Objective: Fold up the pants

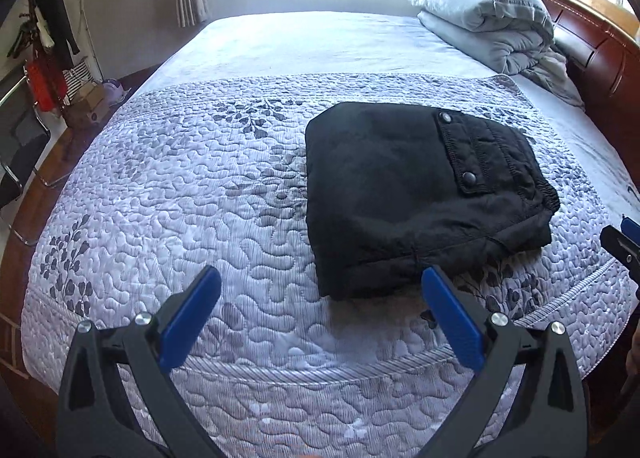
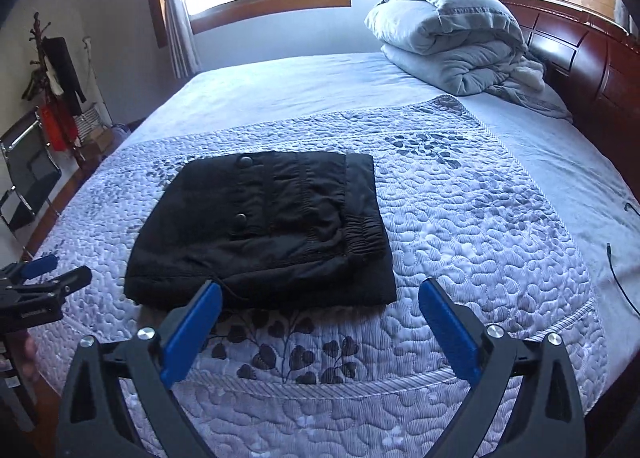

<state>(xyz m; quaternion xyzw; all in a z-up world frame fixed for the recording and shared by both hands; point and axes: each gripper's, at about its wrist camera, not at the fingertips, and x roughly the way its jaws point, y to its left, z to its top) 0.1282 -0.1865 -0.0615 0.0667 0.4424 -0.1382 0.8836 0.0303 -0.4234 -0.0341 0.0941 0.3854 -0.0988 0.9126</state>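
Note:
The black pants (image 1: 420, 194) lie folded into a compact rectangle on the quilted bedspread (image 1: 200, 198), pocket flap with two snaps on top. They also show in the right wrist view (image 2: 260, 226). My left gripper (image 1: 320, 282) is open and empty, just in front of the pants' near edge. My right gripper (image 2: 320, 294) is open and empty, also just short of the near edge. The right gripper shows at the far right of the left view (image 1: 624, 242); the left gripper shows at the far left of the right view (image 2: 44, 274).
A folded grey duvet (image 1: 480, 18) lies at the head of the bed by the dark wooden headboard (image 1: 592, 38). A coat rack with clothes (image 1: 48, 38), a chair (image 2: 28, 178) and boxes stand on the floor left. A thin cable (image 2: 624, 258) lies at right.

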